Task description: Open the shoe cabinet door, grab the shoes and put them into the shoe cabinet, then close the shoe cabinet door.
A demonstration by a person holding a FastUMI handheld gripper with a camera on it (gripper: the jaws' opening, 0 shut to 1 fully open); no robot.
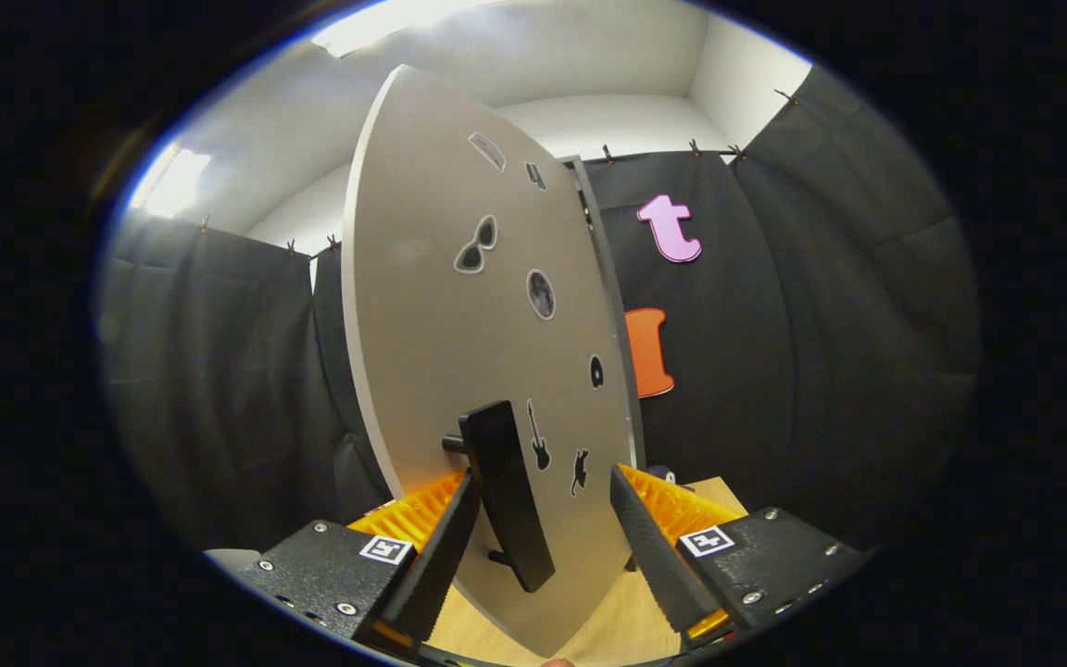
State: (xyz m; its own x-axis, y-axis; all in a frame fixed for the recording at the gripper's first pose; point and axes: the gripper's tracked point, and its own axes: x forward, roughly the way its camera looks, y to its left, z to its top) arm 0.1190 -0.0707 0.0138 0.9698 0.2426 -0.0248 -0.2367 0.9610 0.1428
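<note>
**Cabinet door handle framed between spread fingers**

The gripper (541, 533) is seen with its two fingers parted, and nothing is pressed between them. The black bar-shaped handle (506, 496) of the pale grey flat-panel shoe cabinet door (441, 306) lies in the gap between the fingers, closer to the left finger, which appears to be just beside or touching it; contact cannot be confirmed. The right finger stands clearly apart from the handle.

The door is presented at a steep angle to the camera, its face decorated with small dark stickers (541, 294). Its long axis runs upright, and the handle's long axis runs along the same direction, tilted slightly in this view. The handle is mounted on short posts near the door's lower part, above a light wooden surface (626, 611).

The step in hand is judged to be work on the door, either opening or closing; which of the two cannot be told, since no shoes are seen. The next move would call for the fingers to be closed across the handle's narrow width, then the door swung about its hinge edge.
</note>
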